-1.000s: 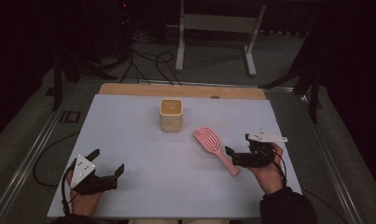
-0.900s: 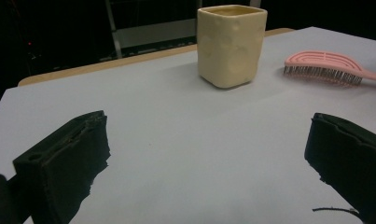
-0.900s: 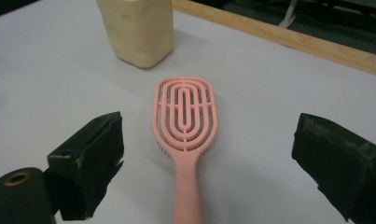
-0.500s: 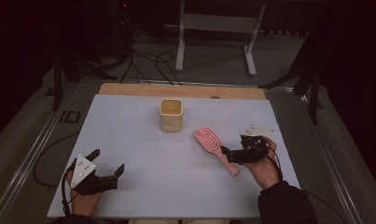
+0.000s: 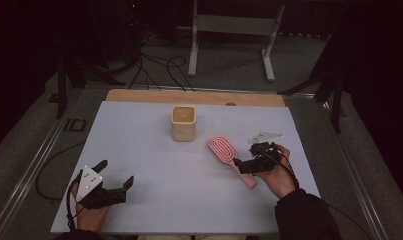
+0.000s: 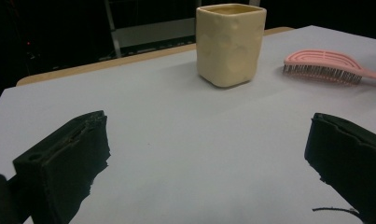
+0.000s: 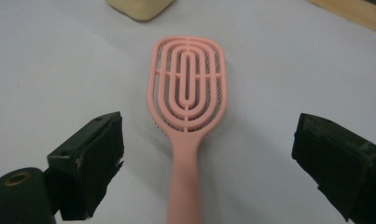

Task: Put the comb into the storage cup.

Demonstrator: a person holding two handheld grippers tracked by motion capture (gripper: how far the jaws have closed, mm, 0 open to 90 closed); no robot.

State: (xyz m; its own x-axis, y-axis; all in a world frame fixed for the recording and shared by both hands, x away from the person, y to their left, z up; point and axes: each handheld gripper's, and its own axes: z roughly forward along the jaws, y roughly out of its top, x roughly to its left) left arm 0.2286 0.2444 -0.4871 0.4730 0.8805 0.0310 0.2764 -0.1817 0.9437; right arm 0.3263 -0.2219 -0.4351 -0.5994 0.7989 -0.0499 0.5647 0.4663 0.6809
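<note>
Brush [image 7: 188,116] handle between right tool [image 7: 204,158] jaws

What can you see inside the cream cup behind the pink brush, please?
The cream cup stands upright with its mouth open. The high view shows just its inner walls near the rim; no contents are visible, but its bottom is hidden, so something small may lie there.

No readable text, label, brand or number anywhere.

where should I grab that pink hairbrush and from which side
Grip the pink hairbrush by its narrow handle, coming down from above with a jaw on each side. It lies flat, bristles down, so the wide head probably offers no easy pinch. The right gripper already sits open, straddling the handle.
</note>
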